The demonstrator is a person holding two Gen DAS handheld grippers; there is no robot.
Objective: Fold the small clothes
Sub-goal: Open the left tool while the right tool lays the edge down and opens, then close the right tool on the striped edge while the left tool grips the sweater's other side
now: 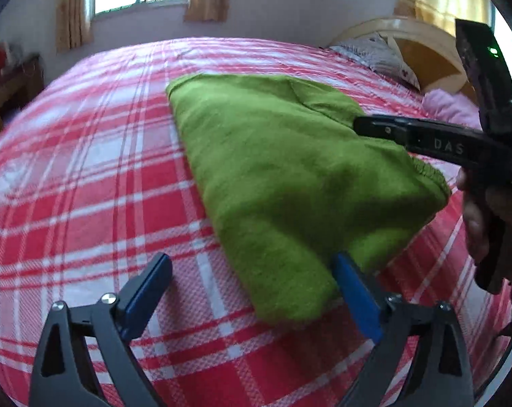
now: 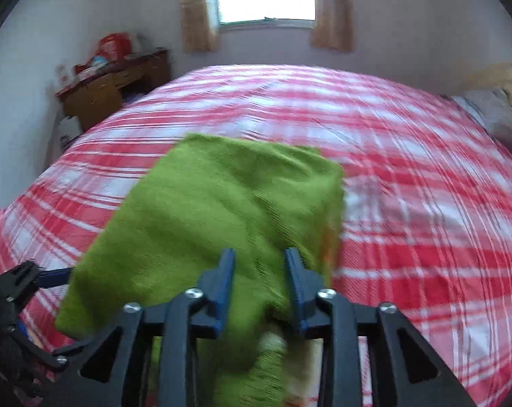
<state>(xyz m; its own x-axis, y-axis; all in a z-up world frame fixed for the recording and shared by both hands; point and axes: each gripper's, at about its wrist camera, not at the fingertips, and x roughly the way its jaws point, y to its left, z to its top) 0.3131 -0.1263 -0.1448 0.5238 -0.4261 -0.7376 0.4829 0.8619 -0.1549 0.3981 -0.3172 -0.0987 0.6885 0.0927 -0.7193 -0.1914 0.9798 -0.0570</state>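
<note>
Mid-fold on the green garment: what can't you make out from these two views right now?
- Right tongs: the right wrist view is motion-blurred, so the grip on the green garment is unclear.
- Garment's underside and inner layers: hidden by its own top fold.
- Items on the wooden desk: too small and blurred.
- Left tongs: open, holding nothing.

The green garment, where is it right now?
The green garment lies folded on the red plaid bedspread, mid-bed. In the left wrist view the open left claw sits at its near corner; the right claw has cloth between its fingers.
</note>
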